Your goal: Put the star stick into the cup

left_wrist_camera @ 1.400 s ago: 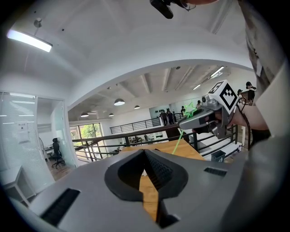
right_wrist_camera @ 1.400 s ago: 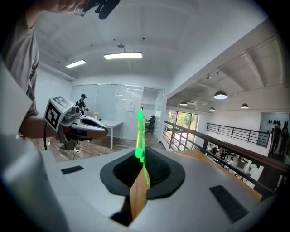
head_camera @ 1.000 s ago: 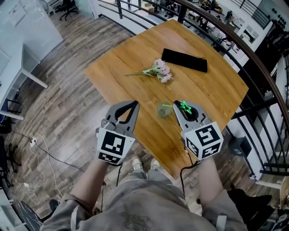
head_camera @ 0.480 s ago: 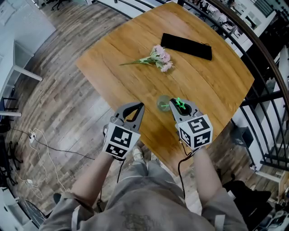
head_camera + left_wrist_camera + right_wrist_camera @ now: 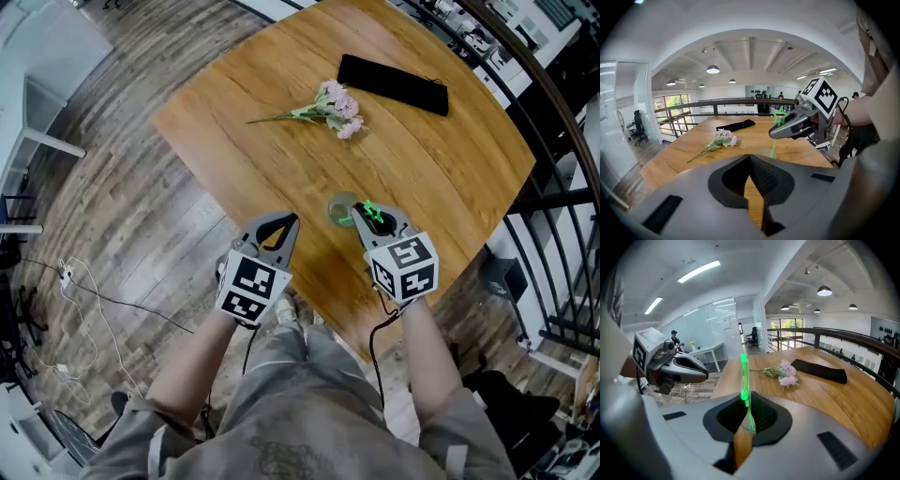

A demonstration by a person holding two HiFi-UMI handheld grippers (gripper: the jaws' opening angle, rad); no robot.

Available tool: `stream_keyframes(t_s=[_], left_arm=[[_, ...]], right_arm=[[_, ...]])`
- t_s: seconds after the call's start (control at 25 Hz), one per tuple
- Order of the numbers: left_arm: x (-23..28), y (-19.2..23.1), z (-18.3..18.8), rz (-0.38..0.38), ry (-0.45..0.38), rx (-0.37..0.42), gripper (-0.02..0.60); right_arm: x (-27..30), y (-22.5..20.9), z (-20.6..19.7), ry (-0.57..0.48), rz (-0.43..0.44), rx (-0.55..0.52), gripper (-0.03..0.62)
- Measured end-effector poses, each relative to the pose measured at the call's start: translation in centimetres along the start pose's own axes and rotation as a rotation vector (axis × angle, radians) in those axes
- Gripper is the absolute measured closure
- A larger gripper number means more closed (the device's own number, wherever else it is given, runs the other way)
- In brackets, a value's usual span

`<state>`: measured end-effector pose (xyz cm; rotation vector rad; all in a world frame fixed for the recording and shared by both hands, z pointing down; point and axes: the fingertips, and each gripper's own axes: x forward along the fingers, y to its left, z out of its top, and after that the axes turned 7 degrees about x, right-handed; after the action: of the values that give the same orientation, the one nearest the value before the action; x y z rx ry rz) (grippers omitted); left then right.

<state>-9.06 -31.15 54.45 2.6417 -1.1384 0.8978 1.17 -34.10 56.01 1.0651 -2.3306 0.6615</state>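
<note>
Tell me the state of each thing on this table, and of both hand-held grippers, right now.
Left hand-held gripper: shut, empty.
Right hand-held gripper: shut on star stick.
Star stick: held, star end up, lower end at cup.
Cup: upright.
Flower sprig: lying flat.
Black pouch: lying flat.

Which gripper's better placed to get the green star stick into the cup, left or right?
Right. The right gripper is shut on the green star-topped stick, whose lower end hangs right by the small translucent cup. The left gripper is shut on nothing, off to the cup's side.
</note>
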Motion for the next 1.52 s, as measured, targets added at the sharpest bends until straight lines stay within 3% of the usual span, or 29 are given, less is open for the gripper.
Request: stream_keyframes(t_s=[0.08, 0.16, 0.28, 0.76, 1.52], left_arm=[[-0.1, 0.0, 0.1, -0.001, -0.001, -0.001, 0.565], [-0.2, -0.2, 0.2, -0.002, -0.002, -0.002, 0.565], [-0.4, -0.7, 0.5, -0.006, -0.005, -0.002, 0.565], [-0.8, -2.0, 0.2, -0.004, 0.008, -0.016, 0.565], [-2.2, -2.6, -0.8, 0.021, 0.018, -0.032, 0.565]], right_arm=[[0.2, 0.0, -0.2, 0.012, -0.01, -0.013, 0.527], [0.3, 0.1, -0.6, 0.027, -0.006, -0.009, 0.388], [0.1, 0.1, -1.1, 0.037, -0.006, 0.002, 0.313], [-0.5, -1.8, -3.9, 0.072, -0.029, 0.094, 0.273], [-2.1, -2.1, -8.4, 0.146, -0.041, 0.176, 0.267]])
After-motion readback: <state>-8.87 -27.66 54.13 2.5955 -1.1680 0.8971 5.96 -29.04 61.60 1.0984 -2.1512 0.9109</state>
